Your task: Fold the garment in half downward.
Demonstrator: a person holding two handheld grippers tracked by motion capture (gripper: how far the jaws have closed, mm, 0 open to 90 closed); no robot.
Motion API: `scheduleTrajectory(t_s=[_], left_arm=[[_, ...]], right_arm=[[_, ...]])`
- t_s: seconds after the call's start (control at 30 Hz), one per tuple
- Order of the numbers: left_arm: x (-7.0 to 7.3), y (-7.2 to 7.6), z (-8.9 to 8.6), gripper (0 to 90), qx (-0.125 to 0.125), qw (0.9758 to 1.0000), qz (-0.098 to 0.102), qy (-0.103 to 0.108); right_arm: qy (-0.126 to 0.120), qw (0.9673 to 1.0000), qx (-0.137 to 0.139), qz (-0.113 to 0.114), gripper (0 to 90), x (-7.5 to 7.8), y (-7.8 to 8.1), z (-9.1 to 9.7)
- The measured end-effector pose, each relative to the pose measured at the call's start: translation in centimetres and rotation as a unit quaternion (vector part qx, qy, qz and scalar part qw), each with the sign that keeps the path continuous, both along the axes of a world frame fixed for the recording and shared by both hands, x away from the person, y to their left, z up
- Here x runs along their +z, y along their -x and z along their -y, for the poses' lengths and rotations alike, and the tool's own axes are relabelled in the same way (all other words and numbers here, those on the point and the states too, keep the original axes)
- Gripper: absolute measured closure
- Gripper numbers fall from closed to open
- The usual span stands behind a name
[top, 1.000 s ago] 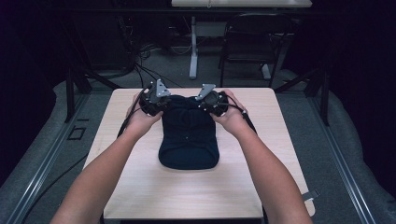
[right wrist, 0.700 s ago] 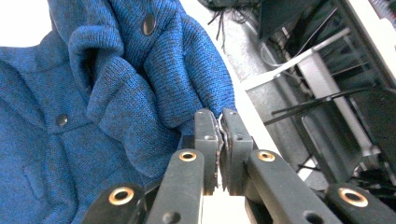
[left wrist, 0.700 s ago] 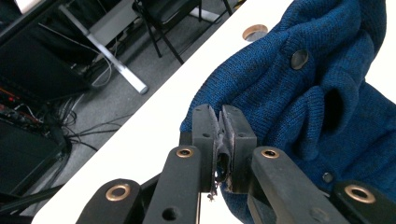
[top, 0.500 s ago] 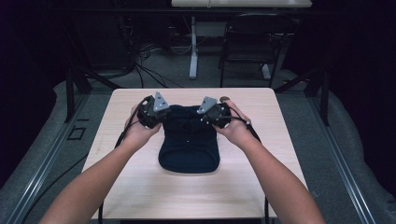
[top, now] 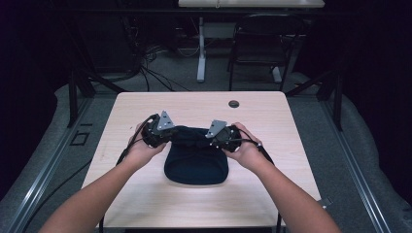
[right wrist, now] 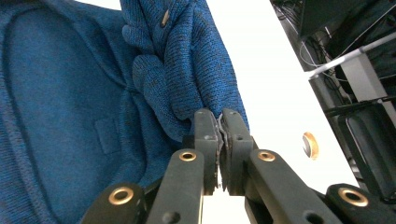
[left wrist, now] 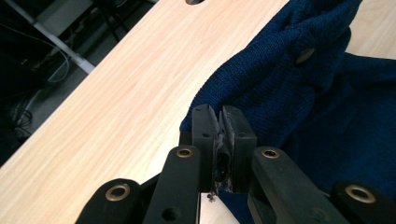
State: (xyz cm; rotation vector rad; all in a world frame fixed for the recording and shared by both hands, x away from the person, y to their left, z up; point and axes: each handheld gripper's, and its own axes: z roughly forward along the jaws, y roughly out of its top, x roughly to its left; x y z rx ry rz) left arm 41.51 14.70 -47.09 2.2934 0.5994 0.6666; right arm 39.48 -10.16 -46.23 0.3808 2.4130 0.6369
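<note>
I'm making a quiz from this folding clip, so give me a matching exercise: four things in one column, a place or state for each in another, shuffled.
1. left hand-held gripper
2. right hand-held gripper
3. blue knit garment
4. round hole

A. in the tabletop, at its far edge
B. shut on the garment's left end
C. lies mid-table, far edge lifted
D. shut on the garment's right end

Pairs: 1-B, 2-D, 3-C, 4-A

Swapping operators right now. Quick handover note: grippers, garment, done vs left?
Left hand-held gripper: shut on the blue knit garment, pinching its far edge.
Right hand-held gripper: shut on the same far edge, at the other side.
Garment: on the wooden table, far edge lifted and bunched between the two grippers, near part flat on the tabletop.
Done: both corners gripped, far edge raised.
Left: probably bring that edge toward the near hem to finish the fold, then release.
</note>
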Motion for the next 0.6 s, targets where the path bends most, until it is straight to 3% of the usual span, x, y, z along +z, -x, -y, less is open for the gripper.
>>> scheduleTrajectory(t_s=[0.17, 0.37, 0.5, 0.53, 0.6], left_arm=[[-0.3, 0.6, -0.2, 84.8, -0.008, 0.9999, -0.01, 0.002], [-0.6, 1.1, -0.1, 84.7, -0.017, 0.9997, -0.016, 0.0], [-0.9, 1.5, -0.4, 84.7, -0.017, 0.9995, -0.027, 0.006], [-1.1, 1.7, -0.6, 84.6, -0.019, 0.9993, -0.032, 0.005], [-1.2, 2.0, -0.6, 84.6, -0.021, 0.9991, -0.036, 0.007]], right_arm=[[-0.015, 0.9997, 0.001, -0.021, 86.4, -0.3, 0.4, 0.2], [-0.002, 0.9995, 0.003, -0.031, 86.4, -0.7, 0.9, 0.3], [-0.006, 0.9993, 0.005, -0.037, 86.4, -0.6, 1.3, 0.3], [-0.018, 0.9989, 0.005, -0.044, 86.5, -0.8, 1.6, 0.3], [-0.012, 0.9989, 0.007, -0.046, 86.4, -1.0, 2.0, 0.2]])
